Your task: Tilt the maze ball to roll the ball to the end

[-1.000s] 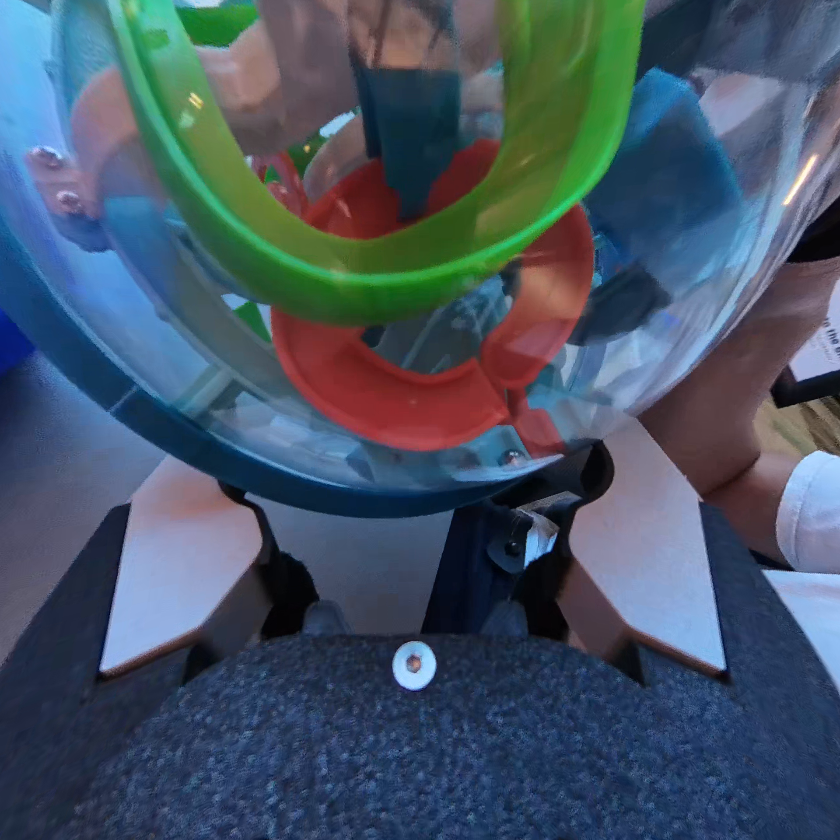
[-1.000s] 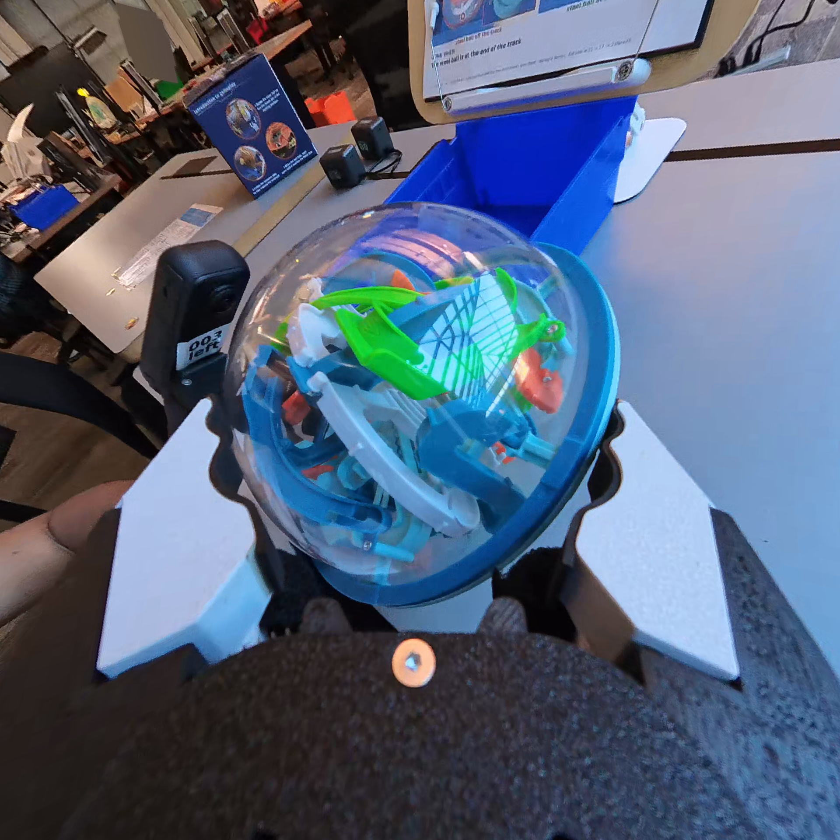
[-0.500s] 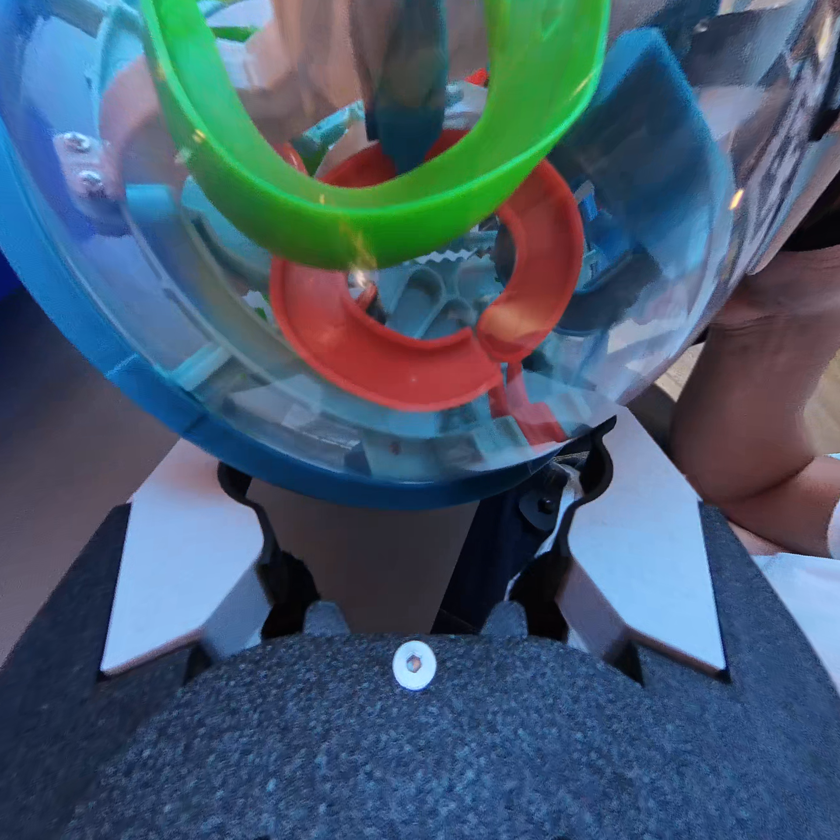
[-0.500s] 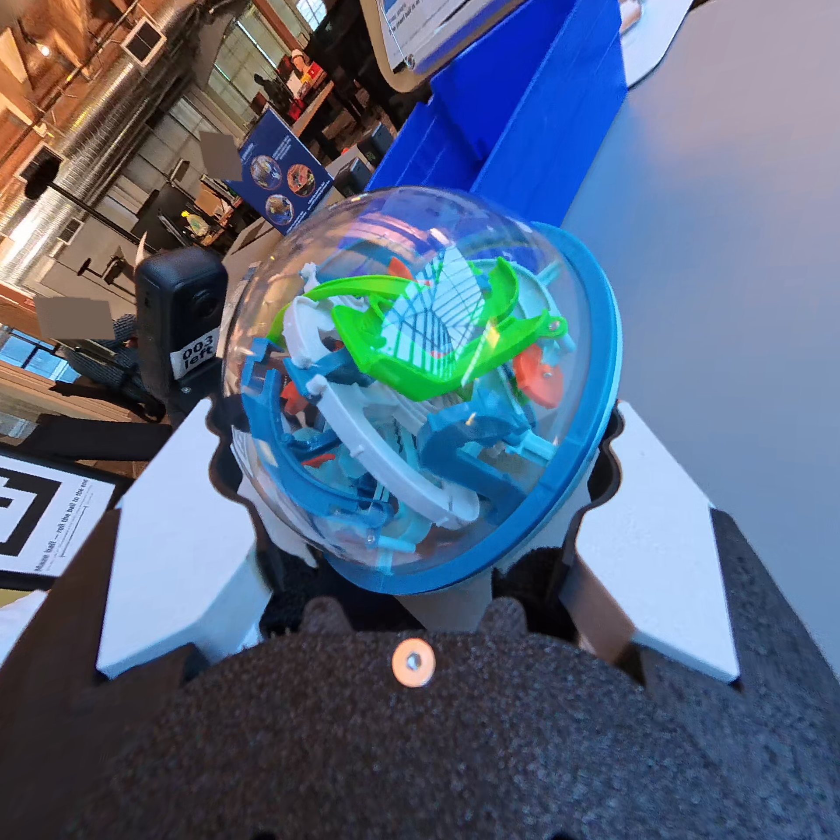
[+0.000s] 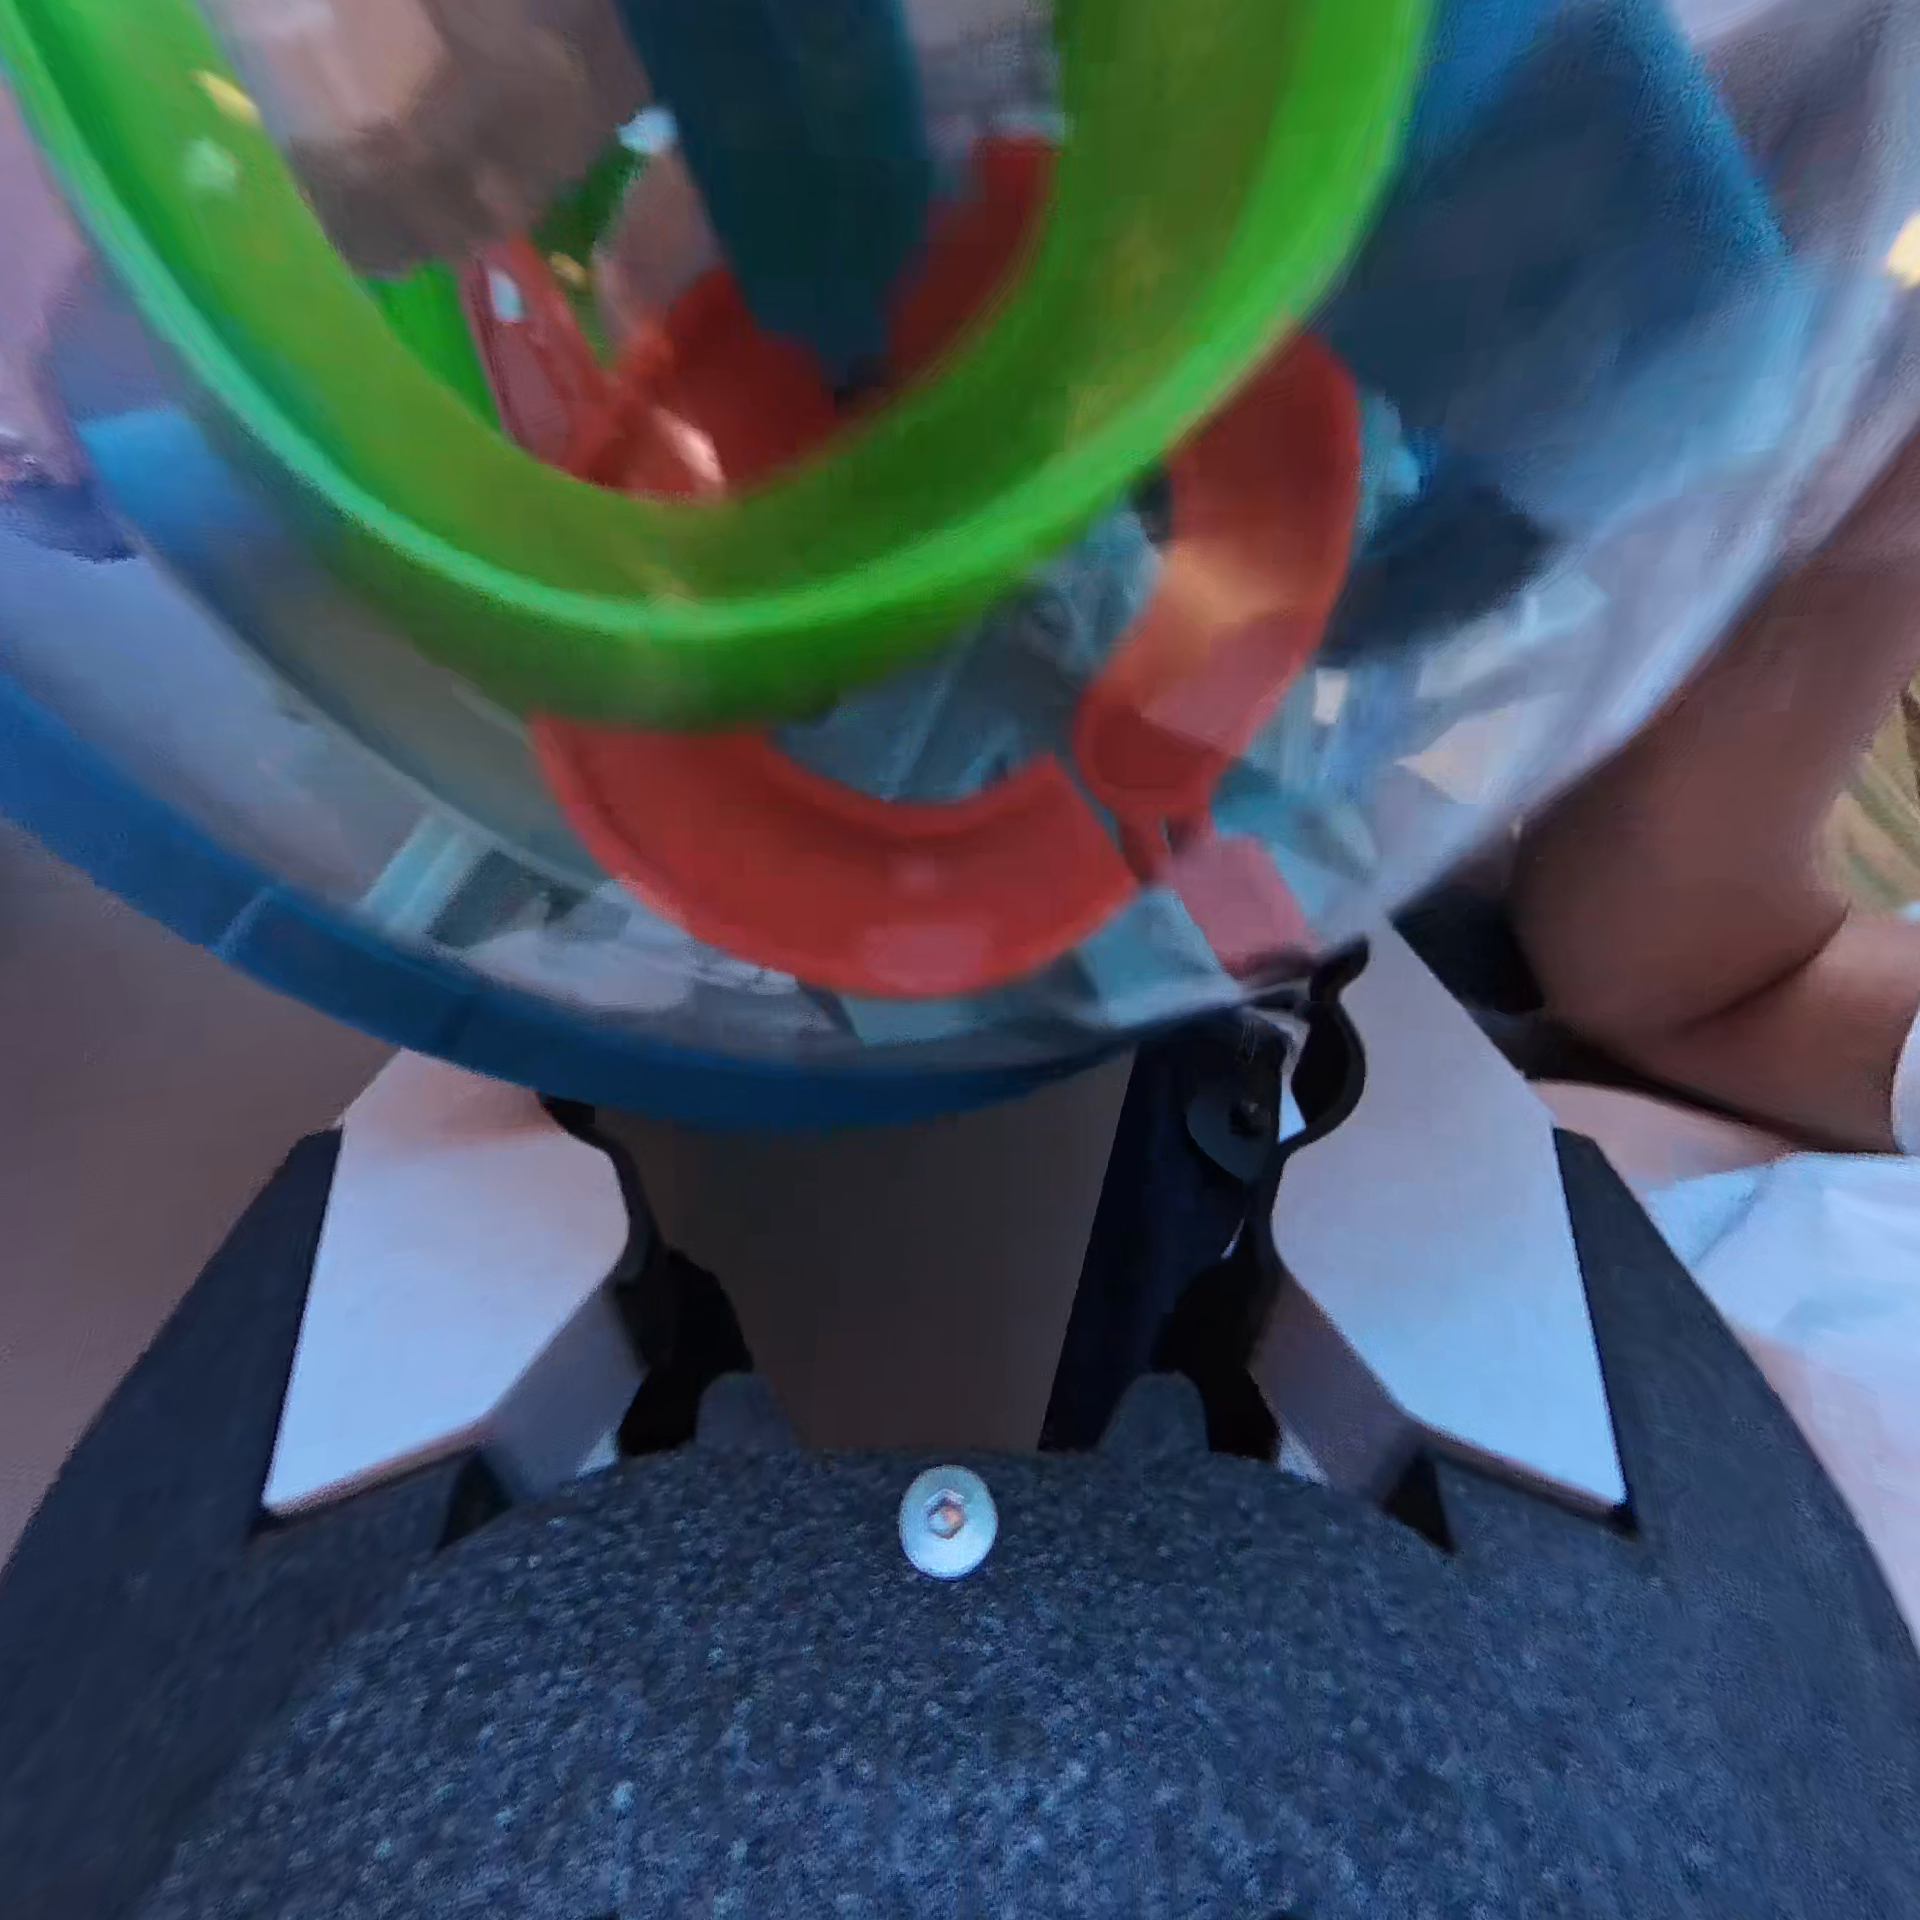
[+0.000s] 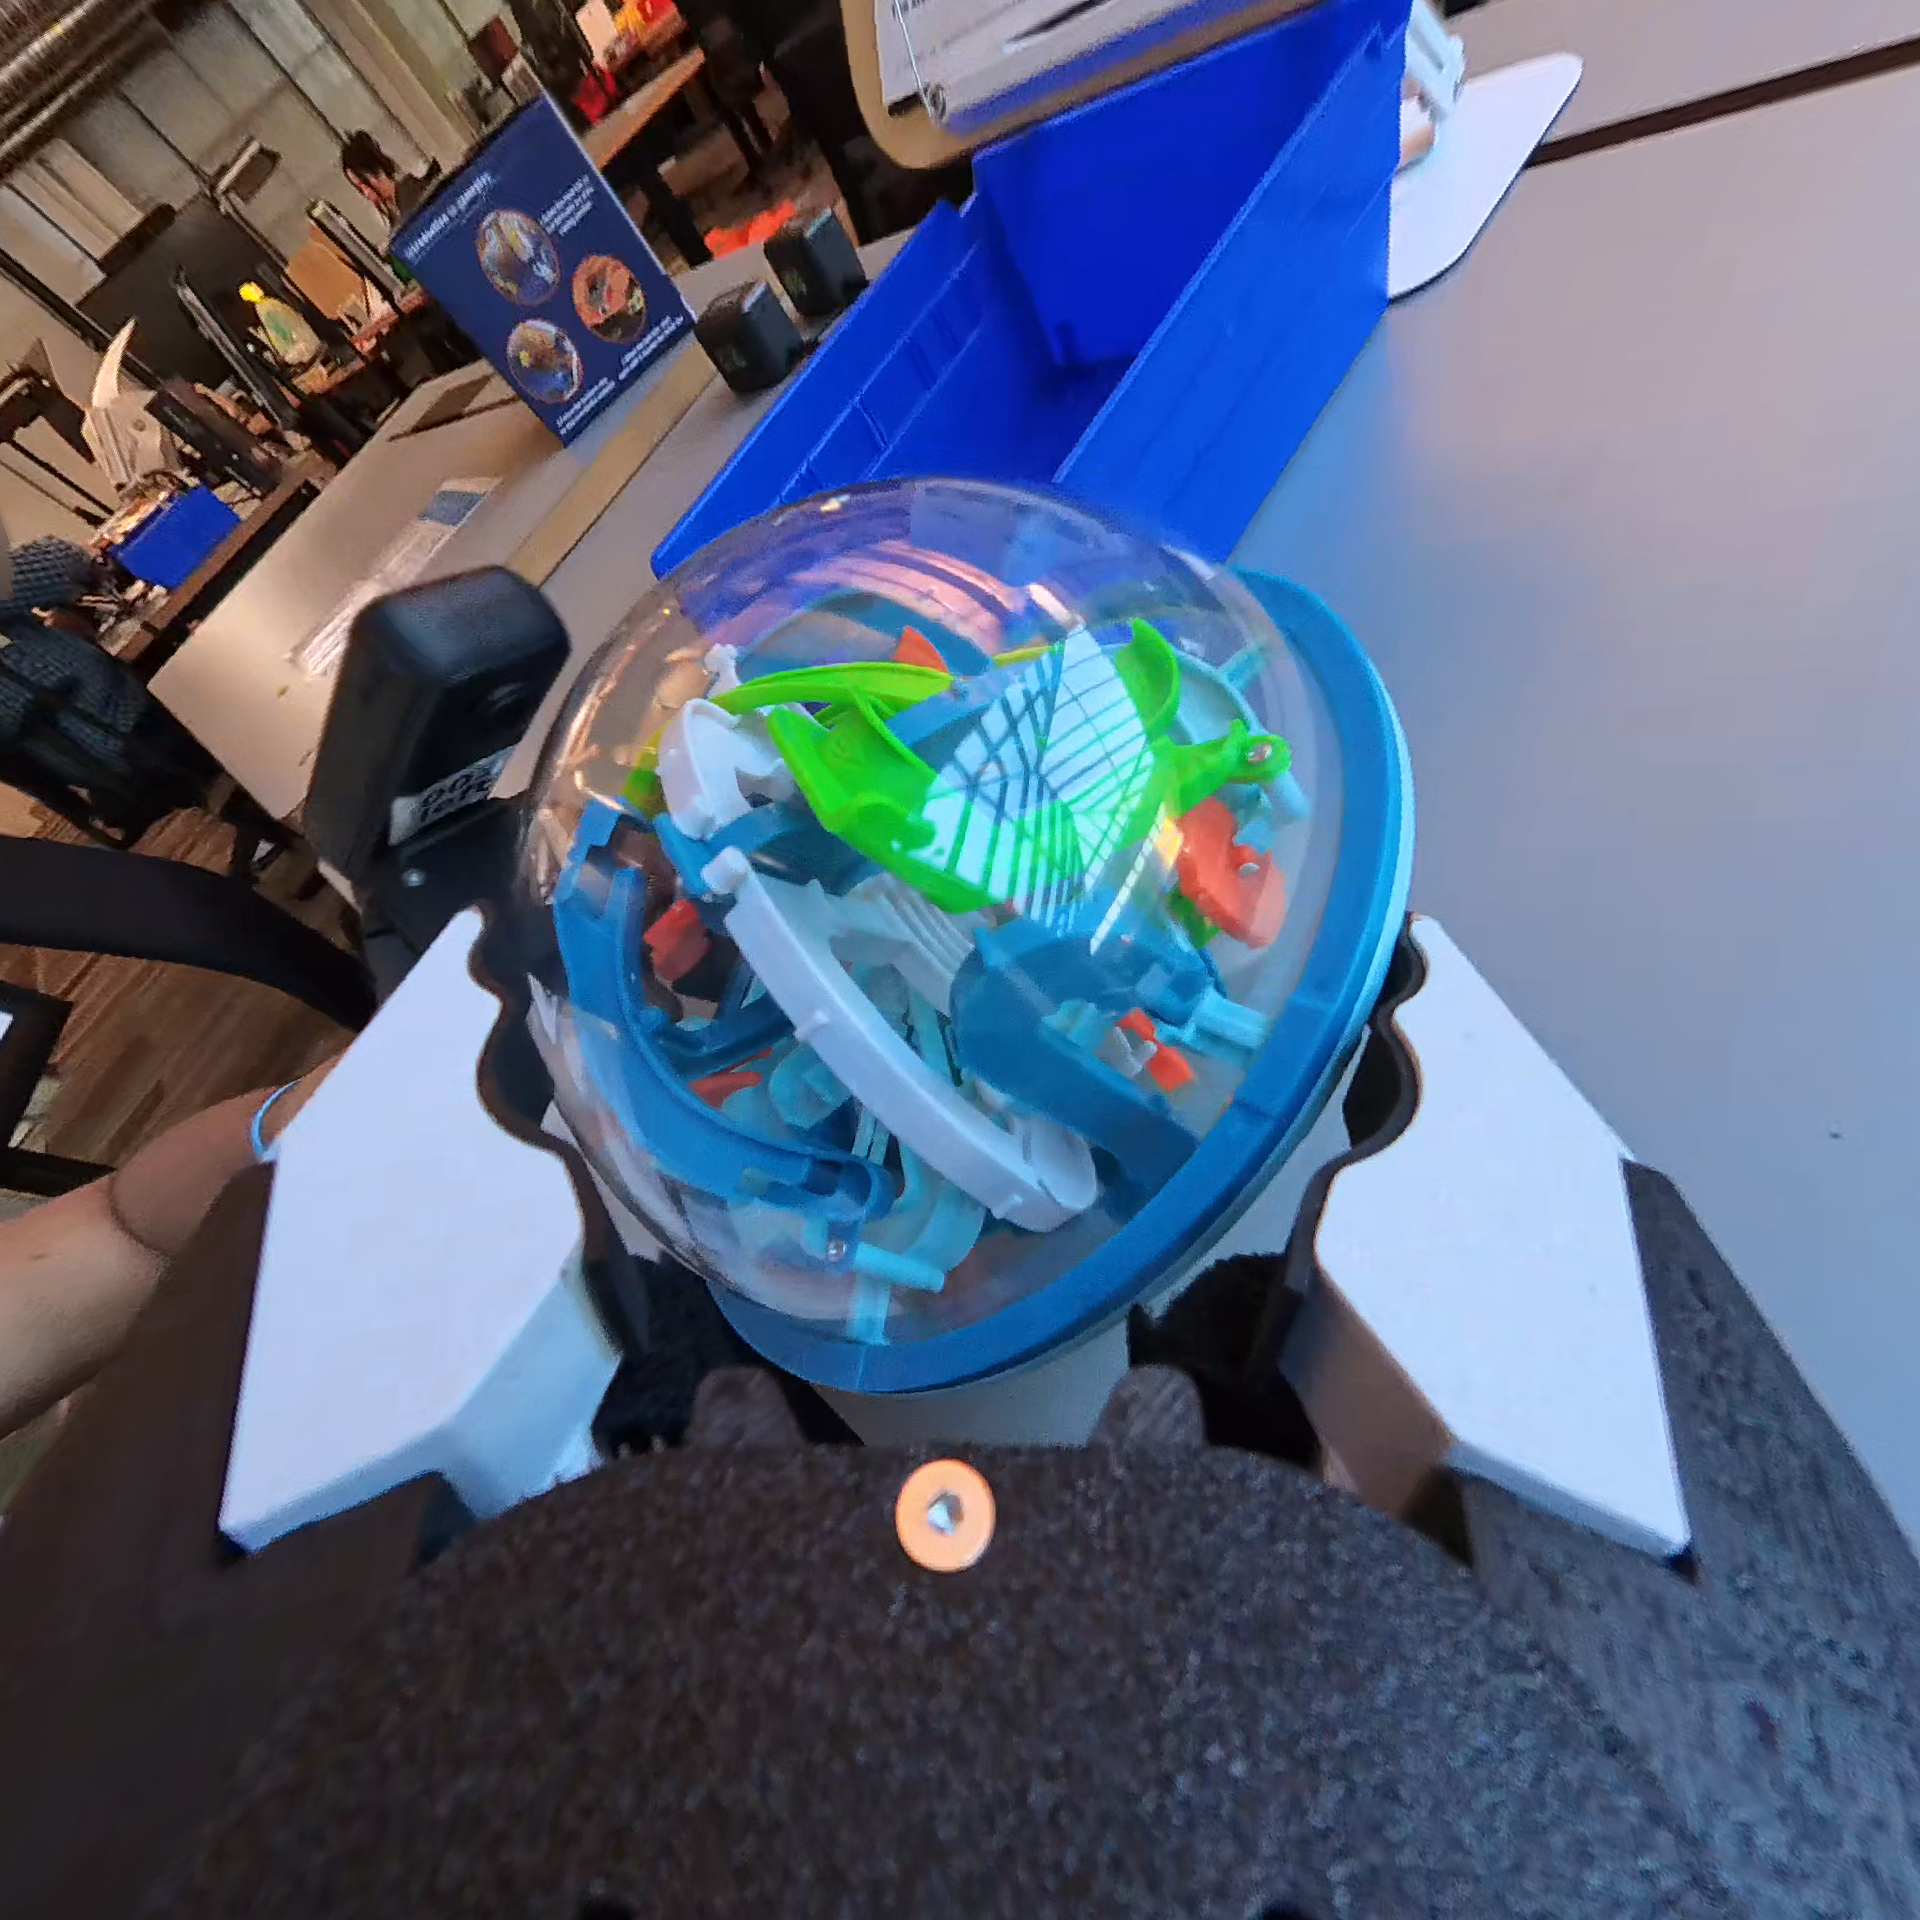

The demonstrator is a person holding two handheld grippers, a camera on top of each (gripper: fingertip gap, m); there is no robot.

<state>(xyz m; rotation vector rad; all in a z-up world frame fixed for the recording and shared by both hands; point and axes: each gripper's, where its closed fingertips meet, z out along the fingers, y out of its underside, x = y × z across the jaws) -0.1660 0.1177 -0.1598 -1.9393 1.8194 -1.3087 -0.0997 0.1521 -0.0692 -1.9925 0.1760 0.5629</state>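
The white fingers [image 6: 1496, 1195] of the right gripper [image 6: 935, 1091] pinch the clear plastic maze ball with a blue ring [image 6: 966, 966] from both sides. The left gripper [image 5: 951, 1122] has its fingers [image 5: 1444, 1247] spread around the same ball [image 5: 727, 520], touching it. Behind stands a blue plastic bin [image 6: 1143, 312] on the grey desk [image 6: 1662, 520].

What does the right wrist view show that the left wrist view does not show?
Only the right wrist view shows the blue bin, the grey table, the blue box and the white track. Only the left wrist view shows the red ring up close, blurred. Both show the maze ball and its green track. Each view shows it between its own gripper fingers.
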